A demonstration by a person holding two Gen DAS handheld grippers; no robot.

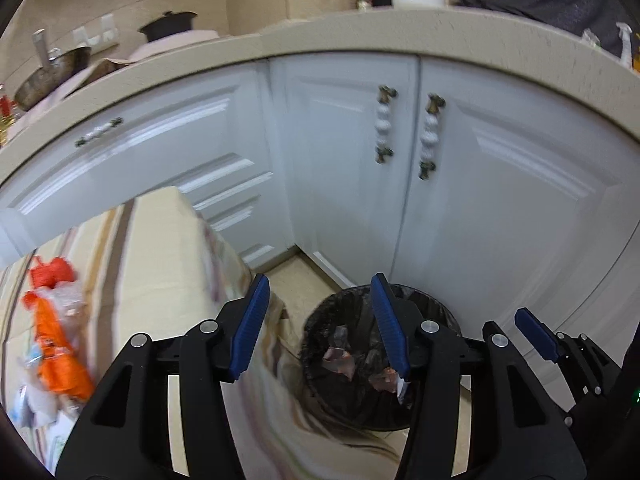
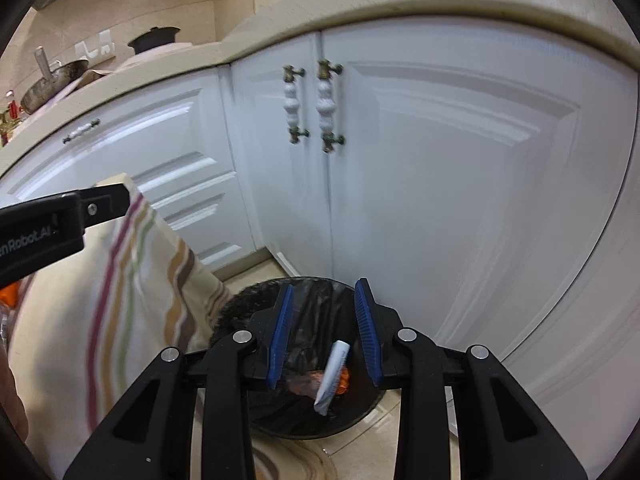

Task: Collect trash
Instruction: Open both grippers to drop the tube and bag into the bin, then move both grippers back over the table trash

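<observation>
We hold both grippers over one round bin lined with a black plastic bag, standing on the tiled floor in the corner of the white cabinets. The right gripper has its blue pads apart with nothing pressed between them. Below that gap, one white crumpled paper tube is over the bin's mouth, free of the pads; its long axis runs from about one o'clock down to seven o'clock, the rounded end uppermost in the right wrist view. Whether it already rests on the contents we cannot tell. Beside it at four o'clock sits an orange scrap, and a pinkish wrapper lies at nine o'clock of the tube.

The left gripper also stands apart and empty, the bin showing between its fingers. At nine o'clock of the bin is the bench under a cream striped cloth, carrying a blurred heap of orange and clear plastic litter; its pieces we cannot count. Two beaded white door handles hang side by side on the cabinets.
</observation>
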